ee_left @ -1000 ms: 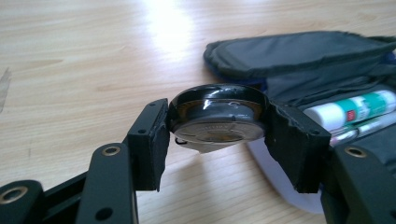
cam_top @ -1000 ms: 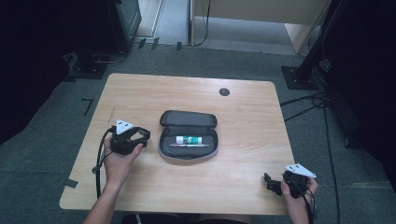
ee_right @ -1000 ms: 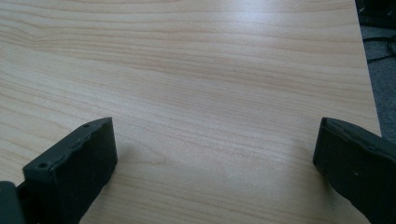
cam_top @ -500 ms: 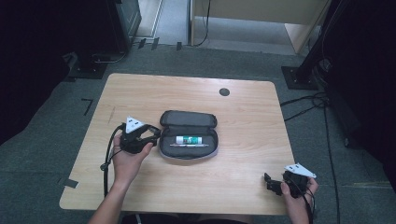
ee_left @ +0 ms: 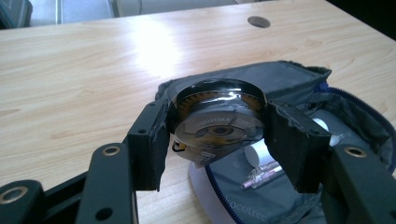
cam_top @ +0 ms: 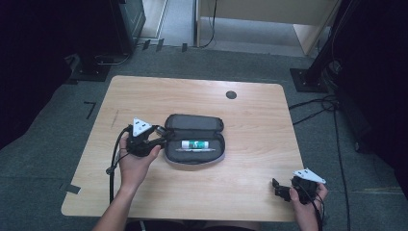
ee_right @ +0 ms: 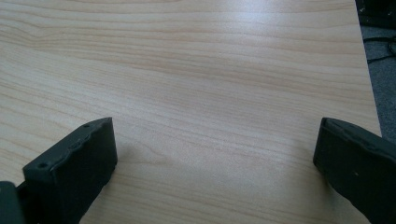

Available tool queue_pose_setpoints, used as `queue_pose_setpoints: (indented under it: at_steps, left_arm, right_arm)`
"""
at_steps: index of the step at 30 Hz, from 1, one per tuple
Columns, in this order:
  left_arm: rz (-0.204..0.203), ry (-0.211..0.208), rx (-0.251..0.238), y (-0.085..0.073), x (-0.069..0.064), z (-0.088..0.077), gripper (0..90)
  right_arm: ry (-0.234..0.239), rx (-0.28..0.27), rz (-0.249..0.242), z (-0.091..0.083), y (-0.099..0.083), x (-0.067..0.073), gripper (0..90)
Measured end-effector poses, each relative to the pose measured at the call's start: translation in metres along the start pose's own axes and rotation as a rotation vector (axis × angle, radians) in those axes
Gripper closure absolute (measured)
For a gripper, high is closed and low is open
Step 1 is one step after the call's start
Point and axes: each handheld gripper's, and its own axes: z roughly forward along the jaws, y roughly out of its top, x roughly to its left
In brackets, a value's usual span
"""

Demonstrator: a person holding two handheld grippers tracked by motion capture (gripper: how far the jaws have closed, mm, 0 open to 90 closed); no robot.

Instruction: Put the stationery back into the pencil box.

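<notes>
1. The left hand-held gripper (ee_left: pixel 217 128) was clamped on a round tape roll (ee_left: pixel 216 122), one black pad pressing on each side of it. In the high view this left hand-held gripper (cam_top: pixel 156 140) was at the left end of the pencil case (cam_top: pixel 195 144).

2. The tape roll was held above the open pencil case (ee_left: pixel 299 186), near its left end, and it touched neither the lining nor the desk (ee_left: pixel 84 79). It seemed that the work in hand was to put the roll into the case.

3. The case lay open in the middle of the desk (cam_top: pixel 250 120). Inside it were a white glue stick (cam_top: pixel 194 144) and a thin pen (ee_left: pixel 261 176).

4. The right hand-held gripper (cam_top: pixel 284 189) rested near the front right corner of the desk, well apart from the case. Its jaws stood apart with only bare wood between them.

5. What could go wrong, in my judgement:
   - The roll was smooth and round, so it could slip or turn between the pads if the grip loosened too early, and then it would fall beside the case.
   - The case was soft and nobody held it. If the roll pushed on its rim, the case could slide or fold shut.
   - The glue stick and the pen took a part of the room inside, so the roll could land on them and stay tilted.
</notes>
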Motion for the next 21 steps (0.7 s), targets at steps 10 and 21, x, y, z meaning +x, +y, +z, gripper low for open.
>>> queue_pose_setpoints:
  at_steps: [10, 21]
  left_arm:
    - [0.015, -0.056, -0.001, 0.003, -0.014, -0.003, 41.9]
    - [0.033, -0.092, 0.073, -0.009, -0.022, 0.008, 41.9]
  right_arm:
    - [0.006, -0.001, -0.006, 0.000, 0.000, 0.000, 0.0]
    - [0.006, -0.001, -0.006, 0.000, 0.000, 0.000, 0.0]
